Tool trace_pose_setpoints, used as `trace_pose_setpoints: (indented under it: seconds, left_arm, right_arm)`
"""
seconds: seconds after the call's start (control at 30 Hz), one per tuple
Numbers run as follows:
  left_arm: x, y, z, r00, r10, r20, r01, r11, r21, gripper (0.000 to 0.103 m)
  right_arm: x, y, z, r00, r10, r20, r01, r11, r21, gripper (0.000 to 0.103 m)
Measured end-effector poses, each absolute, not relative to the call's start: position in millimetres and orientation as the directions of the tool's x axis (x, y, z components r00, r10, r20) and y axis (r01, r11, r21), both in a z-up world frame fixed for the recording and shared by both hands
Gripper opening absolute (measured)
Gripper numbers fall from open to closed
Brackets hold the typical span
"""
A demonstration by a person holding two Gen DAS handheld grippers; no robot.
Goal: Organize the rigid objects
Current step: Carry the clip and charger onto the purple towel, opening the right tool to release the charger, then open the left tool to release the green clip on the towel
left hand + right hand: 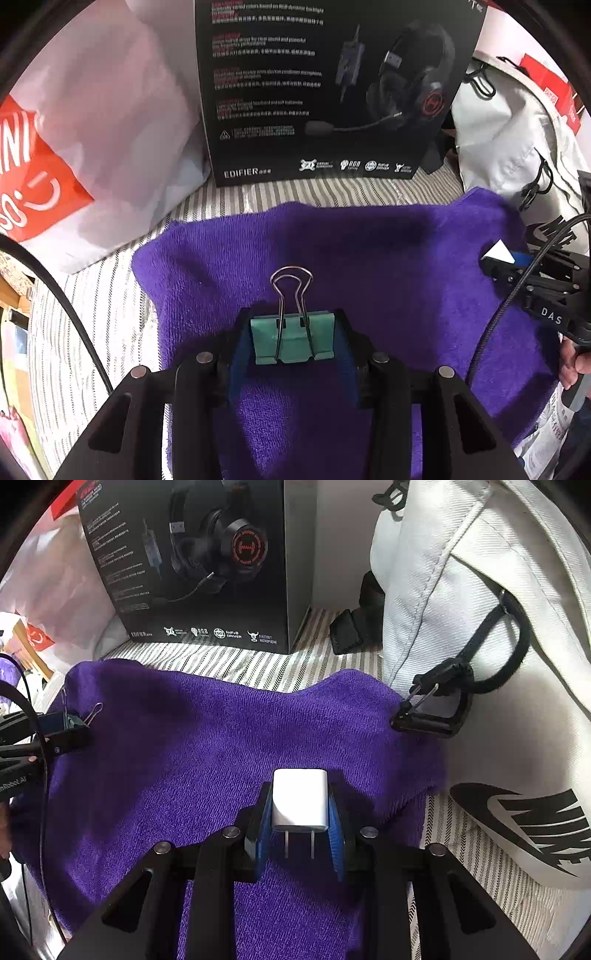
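Green binder clip [293, 341] pinched in left hand-held gripper [293, 350]; right hand-held gripper [300, 808] pinches white charger [300, 799].

I see a soft purple towel [369, 258] spread out on a striped cloth [314, 192], right in the middle. Behind the towel, far from me, stands a big black box [332, 92] with a picture of a headset on it. To the left is a white bag with red on it [92, 129], and to the right is a white backpack [480, 609] with black straps.
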State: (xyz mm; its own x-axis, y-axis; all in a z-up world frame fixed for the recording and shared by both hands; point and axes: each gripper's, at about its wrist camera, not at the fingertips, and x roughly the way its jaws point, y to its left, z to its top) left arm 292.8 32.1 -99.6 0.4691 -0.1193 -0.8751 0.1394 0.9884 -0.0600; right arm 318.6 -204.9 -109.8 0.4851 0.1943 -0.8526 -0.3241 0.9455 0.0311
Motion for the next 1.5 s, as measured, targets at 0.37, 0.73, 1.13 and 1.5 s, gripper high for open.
trace_pose_setpoints:
  seconds: [0.37,0.73,1.13,1.5]
  left_arm:
    - [295.7,18.2,-105.8,0.439,-0.074,-0.895,0.181,0.983,0.007,0.051]
    - [251.1,15.6,-93.7,0.431,-0.064,-0.9,0.165,0.986,0.009,0.06]
    - [129.8,17.4,-52.7,0.497,-0.144,-0.856,0.231,0.973,-0.029,0.06]
    - [94.7,0.9,-93.9,0.445,-0.134,-0.885,0.211,0.977,-0.041,0.06]
  right_arm:
    - [322.2,-201.9,-109.2,0.449,0.187,-0.873,-0.356,0.934,0.017,0.052]
    - [271.4,-212.9,-79.5,0.491,0.202,-0.848,-0.347,0.938,0.022,0.056]
    - [167.1,-237.4,-36.0,0.563,0.231,-0.794,-0.31,0.949,0.057,0.057]
    - [97.1,-249.2,-54.2,0.553,0.231,-0.8,-0.258,0.961,0.098,0.057]
